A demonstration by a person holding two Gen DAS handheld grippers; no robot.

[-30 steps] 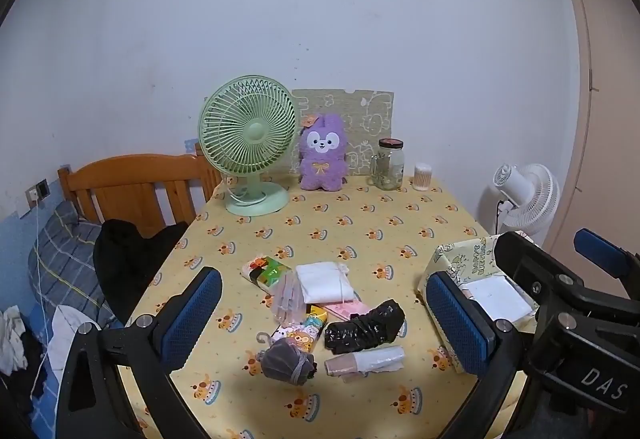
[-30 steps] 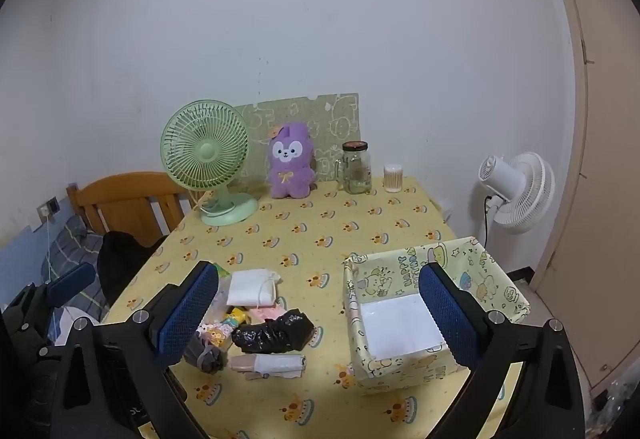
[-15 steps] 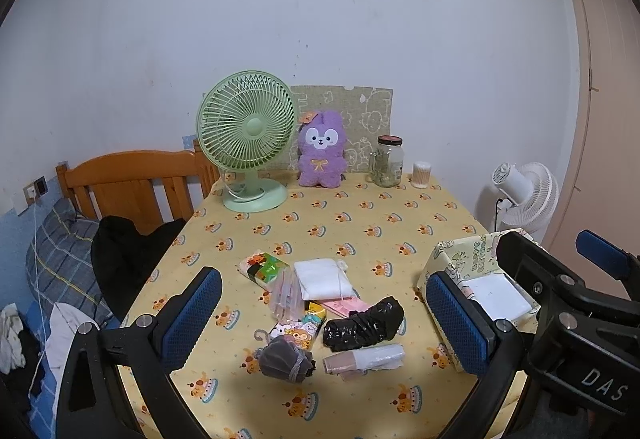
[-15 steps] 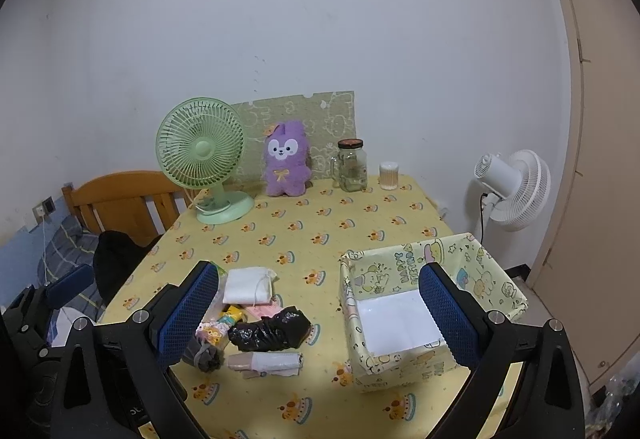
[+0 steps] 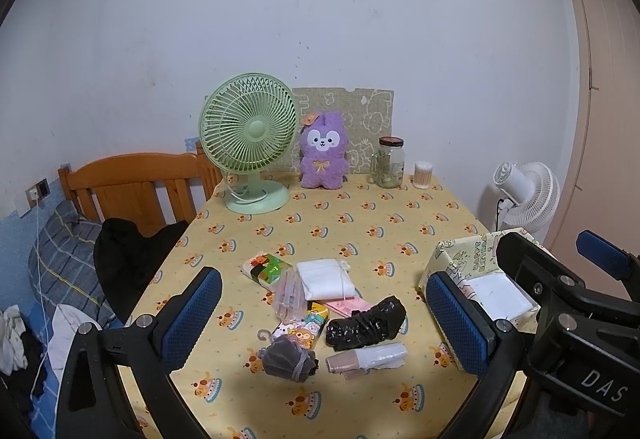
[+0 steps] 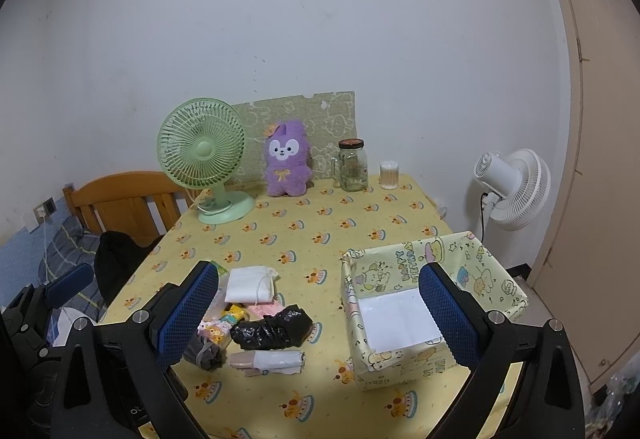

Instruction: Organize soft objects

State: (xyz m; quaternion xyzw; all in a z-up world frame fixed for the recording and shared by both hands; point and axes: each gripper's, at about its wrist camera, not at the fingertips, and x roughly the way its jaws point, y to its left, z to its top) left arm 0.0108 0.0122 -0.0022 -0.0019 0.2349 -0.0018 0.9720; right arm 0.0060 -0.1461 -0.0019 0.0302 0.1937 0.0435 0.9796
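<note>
Black crinkled bag (image 5: 366,323) lies on the table between both grippers' wide-open, empty jaws.

Two fans: one green (image 5: 250,143), one white (image 5: 526,195). One purple plush (image 5: 323,155), one glass jar (image 5: 390,162), one patterned box (image 6: 432,303). Roughly eight small soft packets (image 5: 328,303) lie clustered together.
</note>
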